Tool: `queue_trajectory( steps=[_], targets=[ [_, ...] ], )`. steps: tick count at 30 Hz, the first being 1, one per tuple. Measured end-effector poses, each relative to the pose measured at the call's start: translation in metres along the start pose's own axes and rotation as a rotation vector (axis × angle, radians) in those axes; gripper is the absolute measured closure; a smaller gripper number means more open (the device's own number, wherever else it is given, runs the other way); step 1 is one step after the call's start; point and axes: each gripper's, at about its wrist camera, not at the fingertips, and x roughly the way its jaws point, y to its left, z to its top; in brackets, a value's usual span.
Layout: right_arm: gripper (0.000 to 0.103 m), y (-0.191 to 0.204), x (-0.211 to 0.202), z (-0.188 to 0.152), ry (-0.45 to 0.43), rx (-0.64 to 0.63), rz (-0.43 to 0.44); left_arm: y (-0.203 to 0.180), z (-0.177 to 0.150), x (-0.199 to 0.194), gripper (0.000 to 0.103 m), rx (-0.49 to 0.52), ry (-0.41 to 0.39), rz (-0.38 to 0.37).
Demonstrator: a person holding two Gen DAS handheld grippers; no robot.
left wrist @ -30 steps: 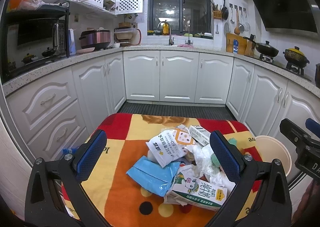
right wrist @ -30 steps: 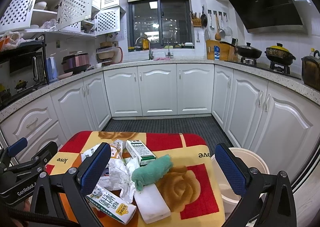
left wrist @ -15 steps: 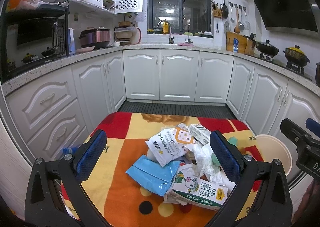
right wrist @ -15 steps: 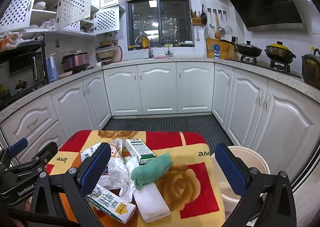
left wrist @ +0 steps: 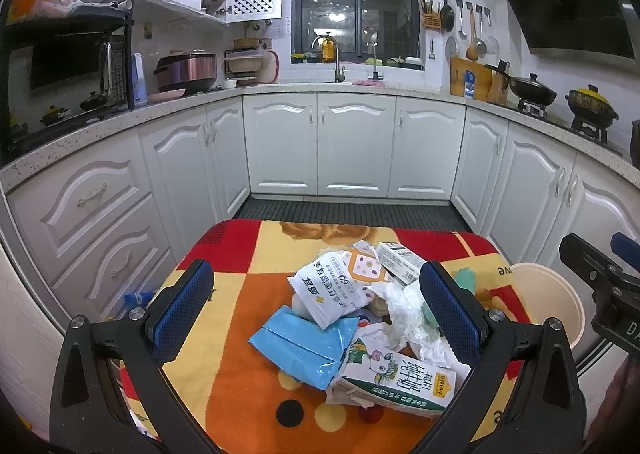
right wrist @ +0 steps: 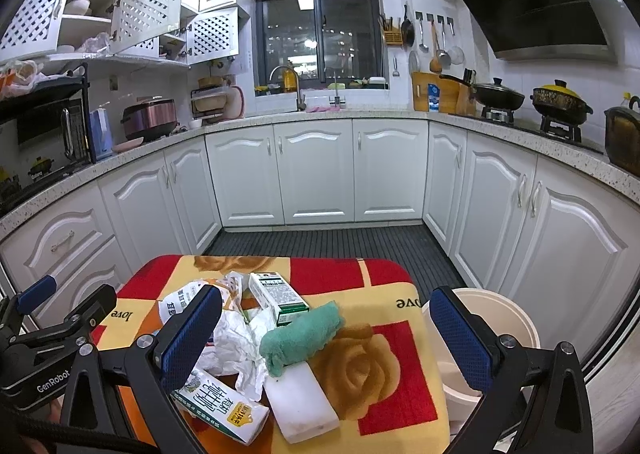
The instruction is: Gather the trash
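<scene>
The trash sits heaped in the middle of my worktop (right wrist: 404, 382), which is covered by a red, orange and yellow rose-print cloth. In the pile I see a milk carton (left wrist: 394, 380) nearest me, a blue packet (left wrist: 304, 342), a white snack bag (left wrist: 334, 288), crumpled white paper (right wrist: 240, 342), a small green-and-white box (right wrist: 278, 296), a green cloth (right wrist: 302, 332) and a white block (right wrist: 300, 402) touching that cloth. A cream bin (right wrist: 486, 328) stands just beside the worktop's right edge. My left tongs (left wrist: 316, 314) hang spread wide over the heap, holding nothing. My right tongs (right wrist: 328, 342) are likewise wide apart and empty, above the cloth and bin.
</scene>
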Motion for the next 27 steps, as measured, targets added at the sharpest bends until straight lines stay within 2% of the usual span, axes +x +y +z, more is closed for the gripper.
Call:
queue_trajectory(
  steps=[27],
  targets=[
    [0.0, -0.006, 0.01, -0.002, 0.057, -0.002, -0.013, -0.003, -0.01, 0.01, 0.001, 0.004, 0.05, -0.01]
  ],
)
